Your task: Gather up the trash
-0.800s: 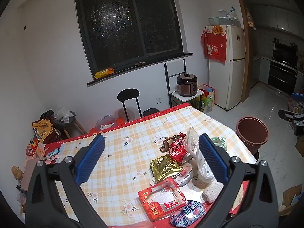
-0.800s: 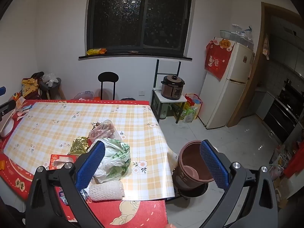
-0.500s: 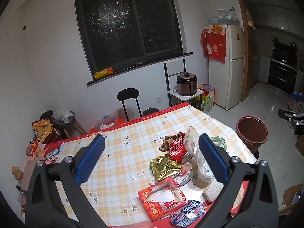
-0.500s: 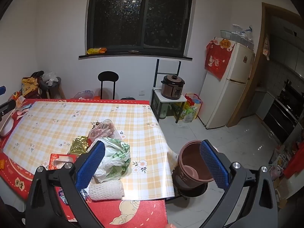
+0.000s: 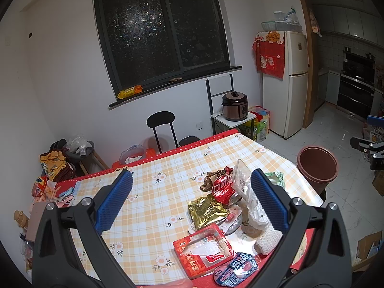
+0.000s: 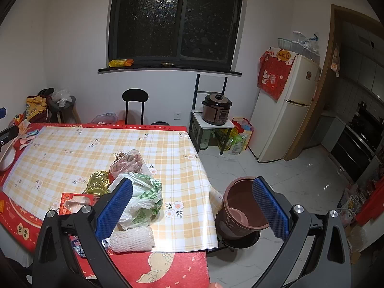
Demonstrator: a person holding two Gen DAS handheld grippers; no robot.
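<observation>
Trash lies bunched on the checked tablecloth (image 5: 153, 206) near the table's right end: a crushed red can (image 5: 223, 188), a gold foil wrapper (image 5: 206, 212), a red food tray (image 5: 204, 250), a blue wrapper (image 5: 236, 270), a white foam net (image 6: 132, 240), a white-green plastic bag (image 6: 141, 199) and a clear meat box (image 6: 129, 163). A brown bin (image 6: 242, 213) stands on the floor by the table's corner. My left gripper (image 5: 190, 201) hovers open above the pile. My right gripper (image 6: 192, 206) is open over the table corner, empty.
A black chair (image 5: 160, 127) stands behind the table. A rice cooker (image 5: 234, 105) sits on a small stand beside a white fridge (image 5: 292, 81). Clutter and snack bags (image 5: 51, 165) crowd the left end. The tiled floor (image 6: 288, 182) stretches toward the kitchen.
</observation>
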